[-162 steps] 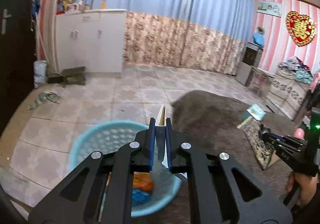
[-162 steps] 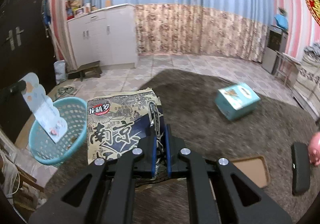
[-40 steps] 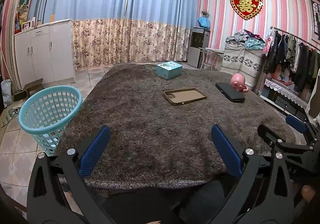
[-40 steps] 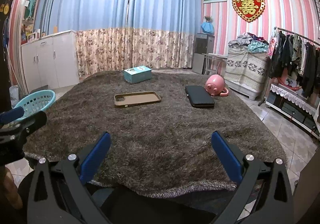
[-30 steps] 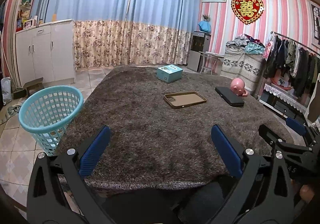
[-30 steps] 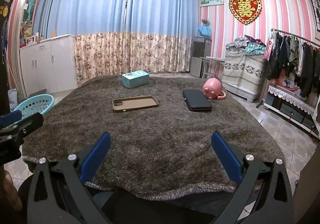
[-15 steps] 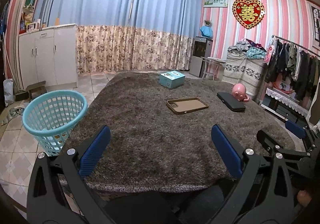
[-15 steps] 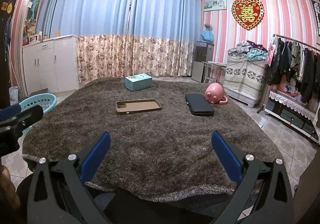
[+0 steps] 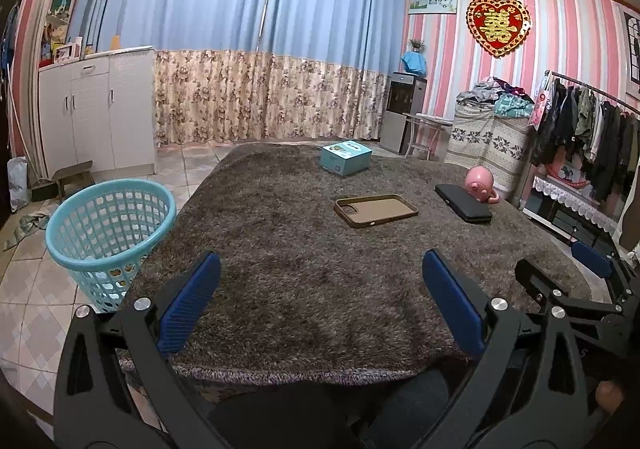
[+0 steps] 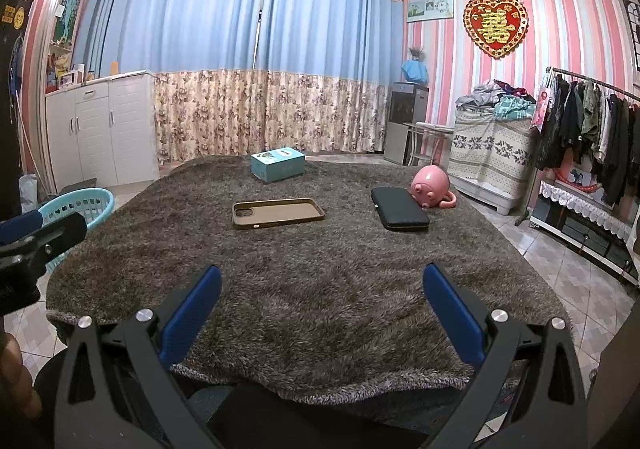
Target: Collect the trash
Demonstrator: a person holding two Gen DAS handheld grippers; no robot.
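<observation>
A light blue plastic basket (image 9: 110,233) stands on the tiled floor at the left edge of the shaggy brown table cover (image 9: 304,265); its rim also shows at the far left in the right wrist view as the basket (image 10: 80,205). My left gripper (image 9: 320,293) is open with nothing between its blue pads, held low over the near edge of the cover. My right gripper (image 10: 322,297) is open and empty too, over the same near edge. No loose trash shows on the cover.
On the cover lie a teal box (image 9: 346,157), a brown phone case (image 9: 375,209), a black case (image 9: 463,202) and a pink pig figure (image 9: 480,189). White cabinets (image 9: 96,121) stand at the left, a clothes rack (image 9: 592,137) at the right.
Five seconds ago each gripper was shut on a piece of paper trash near the basket; now both are open and empty, pulled back to the near edge. Over the last second they rose slightly.
</observation>
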